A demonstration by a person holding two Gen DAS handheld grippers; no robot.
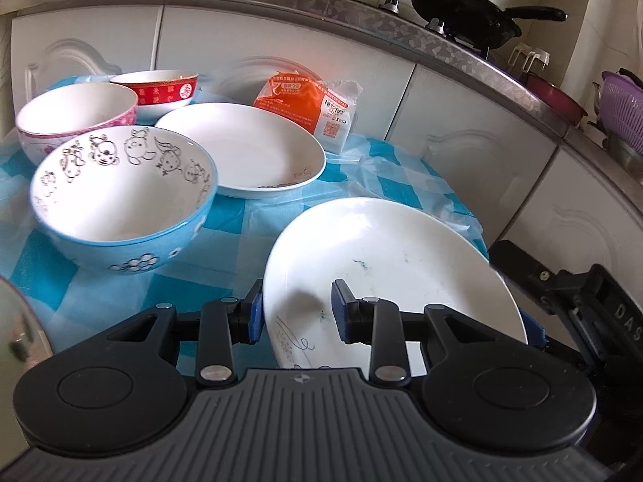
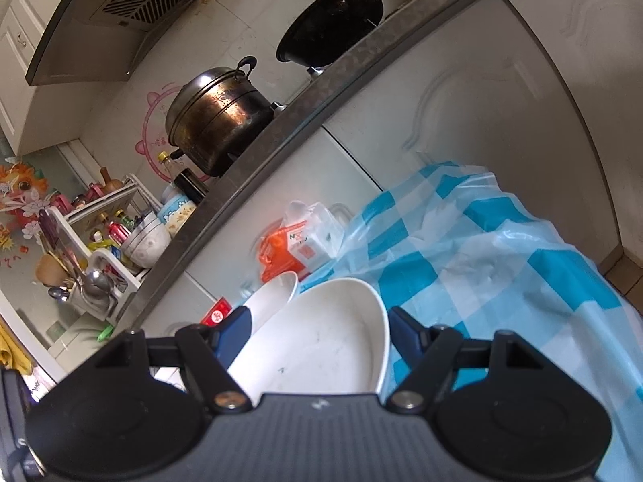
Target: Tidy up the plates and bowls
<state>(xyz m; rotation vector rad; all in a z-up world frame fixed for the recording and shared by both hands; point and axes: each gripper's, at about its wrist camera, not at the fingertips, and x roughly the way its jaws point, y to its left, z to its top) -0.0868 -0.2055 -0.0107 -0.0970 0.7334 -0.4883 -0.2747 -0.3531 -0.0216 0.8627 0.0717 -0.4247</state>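
Observation:
A white plate (image 1: 394, 265) lies tilted on the blue-checked tablecloth (image 1: 241, 241). My left gripper (image 1: 297, 313) is open, its fingers straddling the plate's near-left rim. My right gripper (image 2: 319, 335) is open, its fingers either side of the same plate (image 2: 321, 341); its body shows at the plate's right edge in the left wrist view (image 1: 562, 293). A second white plate (image 1: 249, 148) lies behind, also seen in the right wrist view (image 2: 273, 297). A blue cartoon bowl (image 1: 120, 201), a pink-rimmed bowl (image 1: 76, 116) and a red bowl (image 1: 156, 88) stand at left.
An orange and white packet (image 1: 313, 108) lies at the table's back edge against white cabinet doors (image 1: 462, 120). Above is a counter with a black wok (image 1: 462, 12) and a metal pot (image 2: 221, 116). The cloth hangs over the table's right edge (image 2: 522, 261).

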